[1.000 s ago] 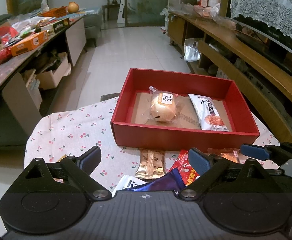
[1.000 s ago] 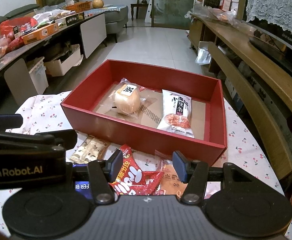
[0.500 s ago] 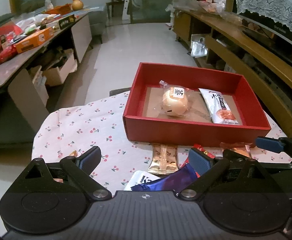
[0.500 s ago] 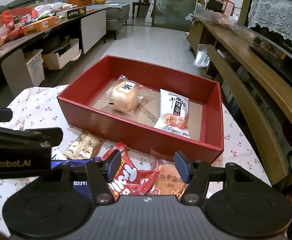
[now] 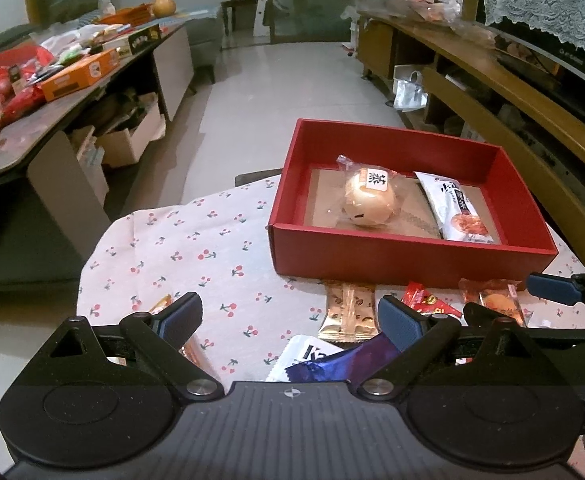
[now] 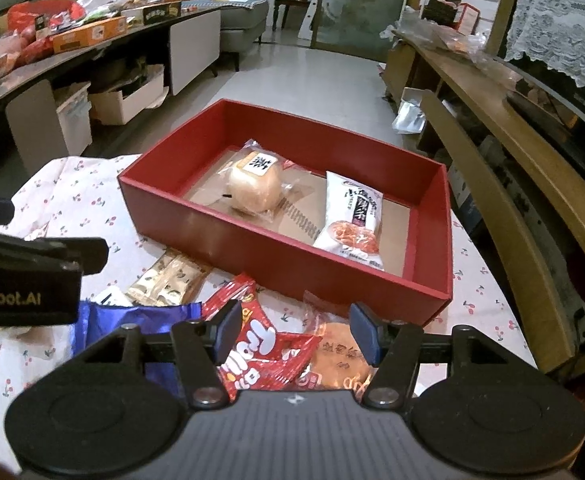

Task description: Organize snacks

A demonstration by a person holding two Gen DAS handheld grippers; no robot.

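A red box [image 5: 408, 256] [image 6: 276, 256] sits on the cherry-print table and holds a wrapped round bun [image 5: 370, 196] [image 6: 254, 188] and a white snack packet [image 5: 454, 210] [image 6: 352, 226]. Loose snacks lie in front of it: a gold coffee packet [image 5: 348, 312] [image 6: 168, 280], a blue wrapper [image 5: 344, 364] [image 6: 132, 320], a red packet [image 6: 264, 352] and an orange cracker packet [image 6: 336, 360] [image 5: 496, 302]. My left gripper [image 5: 290, 322] is open above the table. My right gripper [image 6: 294, 332] is open over the red and orange packets.
A long counter [image 5: 52, 96] piled with boxes and bags runs along the left. A wooden shelf unit [image 5: 532, 92] runs along the right, close to the table edge. The cherry cloth [image 5: 196, 248] covers the table left of the box. Tiled floor lies beyond.
Both grippers have drawn back and risen slightly, so the box sits farther off and more to the right in the left view. Both stay open; nothing was picked up.
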